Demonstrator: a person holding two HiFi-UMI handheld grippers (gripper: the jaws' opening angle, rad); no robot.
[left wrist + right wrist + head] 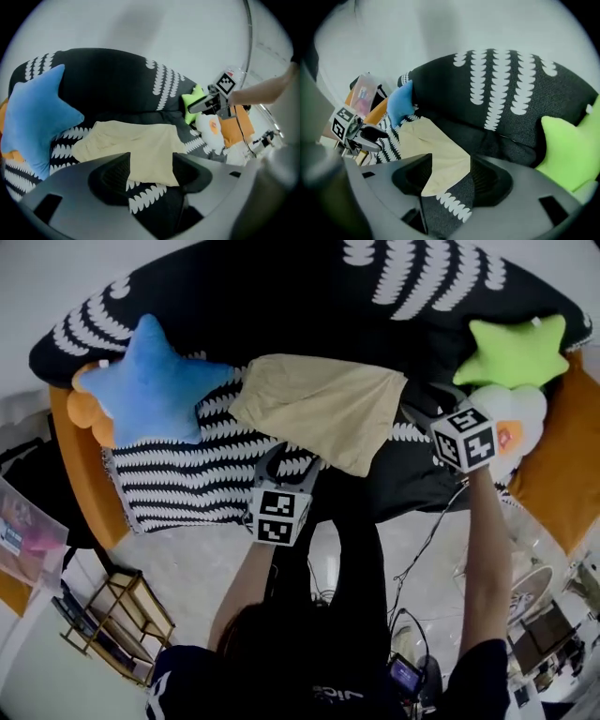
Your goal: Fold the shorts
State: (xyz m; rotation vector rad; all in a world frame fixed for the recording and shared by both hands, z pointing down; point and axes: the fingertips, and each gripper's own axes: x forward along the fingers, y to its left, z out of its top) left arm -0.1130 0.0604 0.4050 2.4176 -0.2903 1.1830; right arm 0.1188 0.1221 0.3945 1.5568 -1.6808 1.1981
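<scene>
Item: shorts (323, 409), pale tan, lying flat on sofa cover (309, 296). All entries below are placed rel. to the shorts.
Shorts, condition: compact slanted panel with one corner pointing toward the person. Layers look doubled, so prob. folded over at least once. Neither tool is on the cloth.
L tongs: left gripper (289, 460) sits at near edge of shorts, just off the hem. Jaws spread, nothing pinched. In its own view the left gripper (150, 171) frames the shorts (136, 150) beyond the pads, w/ no contact.
R tongs: right gripper (424, 407) is right of shorts, apart from cloth. Jaws parted, empty. In its own view the right gripper (449, 176) looks over the near corner of the shorts (436, 150).
Why so held: both tools tilt down at the cloth w/ jaws wide. Judged ready either to take an edge for another fold or to leave a finished one; can't say which.
Blue star cushion (150, 381): left of shorts, one arm just beside them. Prob. set aside to leave lay-flat room.
Orange cushion (89, 413): further left, under blue star.
Green star cushion (516, 351): right of shorts, well apart.
Egg cushion (511, 423): right of shorts, beside R tongs' marker cube.
Striped throw (178, 474): under shorts' left end, spreading near-left.
Shelf (117, 620): on floor, well nearer the person than shorts.
Risk: cloth is slack, so a single-layer pull would prob. drag the fold open.
</scene>
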